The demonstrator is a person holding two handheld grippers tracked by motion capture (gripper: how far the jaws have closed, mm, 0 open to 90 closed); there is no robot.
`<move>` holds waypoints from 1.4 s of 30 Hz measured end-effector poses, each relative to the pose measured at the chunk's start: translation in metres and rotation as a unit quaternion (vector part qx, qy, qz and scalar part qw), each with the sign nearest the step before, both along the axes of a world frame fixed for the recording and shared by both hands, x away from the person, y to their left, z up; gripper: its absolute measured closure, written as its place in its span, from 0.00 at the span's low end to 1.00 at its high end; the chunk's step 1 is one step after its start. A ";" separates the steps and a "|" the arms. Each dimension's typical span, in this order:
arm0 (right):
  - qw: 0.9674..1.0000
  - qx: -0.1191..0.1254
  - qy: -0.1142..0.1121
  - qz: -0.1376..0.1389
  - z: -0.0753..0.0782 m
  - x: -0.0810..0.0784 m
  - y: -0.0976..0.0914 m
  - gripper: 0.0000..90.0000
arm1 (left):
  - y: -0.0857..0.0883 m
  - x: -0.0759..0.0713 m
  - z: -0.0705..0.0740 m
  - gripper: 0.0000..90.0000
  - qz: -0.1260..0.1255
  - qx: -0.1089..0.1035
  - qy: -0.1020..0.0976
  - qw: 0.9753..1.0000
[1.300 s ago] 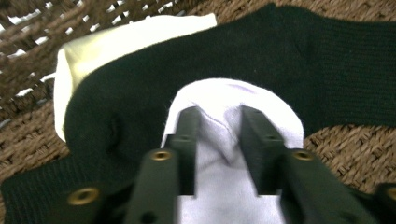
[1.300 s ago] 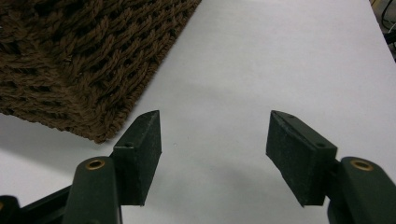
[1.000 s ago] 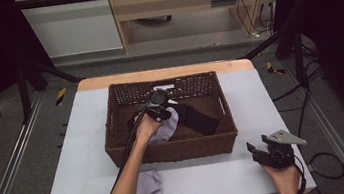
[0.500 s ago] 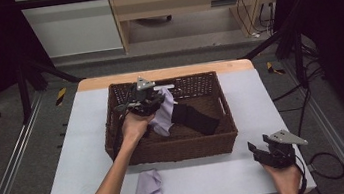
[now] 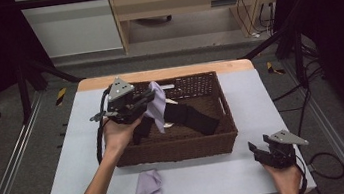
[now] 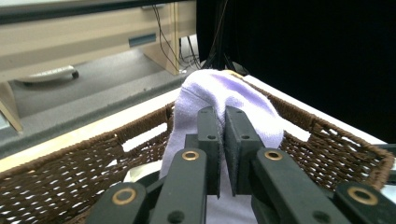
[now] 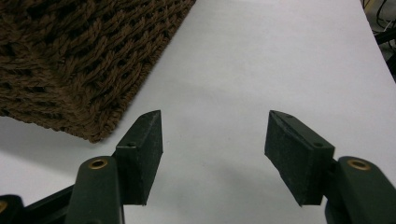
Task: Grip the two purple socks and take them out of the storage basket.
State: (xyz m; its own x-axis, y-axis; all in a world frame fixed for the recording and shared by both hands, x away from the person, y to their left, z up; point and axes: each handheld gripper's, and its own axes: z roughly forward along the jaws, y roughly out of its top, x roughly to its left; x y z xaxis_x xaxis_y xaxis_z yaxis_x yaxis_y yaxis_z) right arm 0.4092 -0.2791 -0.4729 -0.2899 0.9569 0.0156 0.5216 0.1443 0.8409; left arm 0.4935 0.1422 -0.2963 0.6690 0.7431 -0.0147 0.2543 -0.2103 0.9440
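The left gripper point(image 5: 146, 102) is hanging above the left end of the brown wicker basket point(image 5: 223, 115), and its jaws are clamping tight on a lilac sock point(image 5: 157, 106). In the left gripper view that lilac sock point(image 6: 224, 100) is bulging up between and around the two black pads, draping over both sides of them, with the woven basket wall point(image 6: 70, 168) running behind it. From above, the sock is dangling out of the jaws over the basket's left half, its lower end hanging just over a black garment point(image 5: 190, 118) that is lying across the basket floor.

A second lilac sock point(image 5: 148, 190) is lying crumpled on the white table point(image 5: 67, 156), close to the near edge and just in front of the basket's near left corner.

Over at the near right corner of the table, the right gripper point(image 5: 261, 147) is sitting low in the person's hand, jaws standing wide apart and gripping nothing. In the right gripper view the right gripper point(image 7: 214, 140) is framing bare table between its pads, with the basket's near right corner point(image 7: 93, 70) just beyond its left jaw, not touching it.
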 end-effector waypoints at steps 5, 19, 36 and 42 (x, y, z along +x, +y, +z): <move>1.000 0.000 0.000 -0.001 0.000 0.000 0.000 0.41 | 0.008 -0.014 0.009 0.94 -0.004 -0.015 -0.019 1.000; 1.000 0.000 0.000 -0.001 0.000 -0.001 -0.001 0.41 | 0.030 -0.058 0.033 0.94 -0.034 -0.047 -0.051 0.997; 1.000 0.000 0.000 -0.002 0.000 -0.002 0.000 0.41 | 0.042 -0.117 0.029 0.94 -0.075 -0.048 -0.066 0.994; 1.000 -0.002 0.000 -0.001 0.000 -0.002 0.000 0.41 | 0.047 -0.131 0.009 0.94 -0.085 -0.042 -0.052 0.994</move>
